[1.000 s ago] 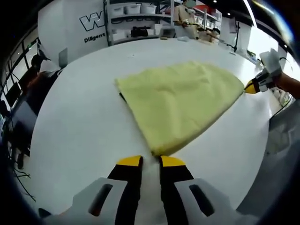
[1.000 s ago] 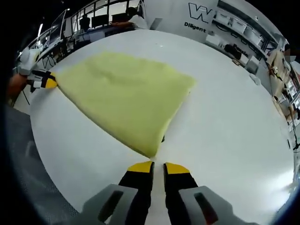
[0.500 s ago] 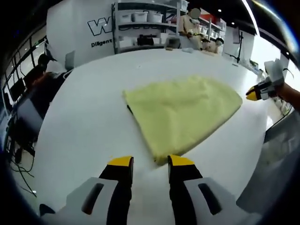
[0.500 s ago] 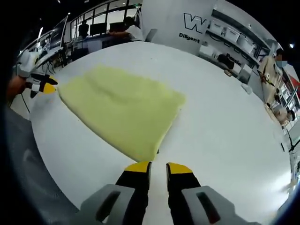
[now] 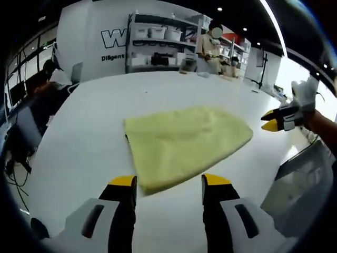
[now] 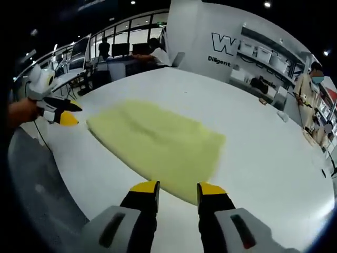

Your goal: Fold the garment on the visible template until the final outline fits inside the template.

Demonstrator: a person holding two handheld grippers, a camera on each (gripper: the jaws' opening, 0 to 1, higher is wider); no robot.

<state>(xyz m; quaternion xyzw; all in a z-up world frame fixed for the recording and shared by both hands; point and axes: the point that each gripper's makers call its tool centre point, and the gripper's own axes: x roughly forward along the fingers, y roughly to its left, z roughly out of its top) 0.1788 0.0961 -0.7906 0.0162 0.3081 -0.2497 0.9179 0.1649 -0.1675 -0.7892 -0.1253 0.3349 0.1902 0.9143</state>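
You have let go and pulled both grippers back: the left gripper [image 5: 169, 182] and right gripper [image 6: 178, 185] now gape empty, clear of the folded yellow garment [image 5: 184, 141] lying flat on the white table [image 5: 95, 126]. The fold looks finished.

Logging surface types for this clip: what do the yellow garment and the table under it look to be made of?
The yellow garment looks like soft, matte, fairly thick cloth, perhaps fleece or knit: it lies in shallow rumples with rounded folded edges and no shine. The table looks like a hard, smooth white top, probably laminate or painted board, with a faint sheen; the exact material cannot be told.
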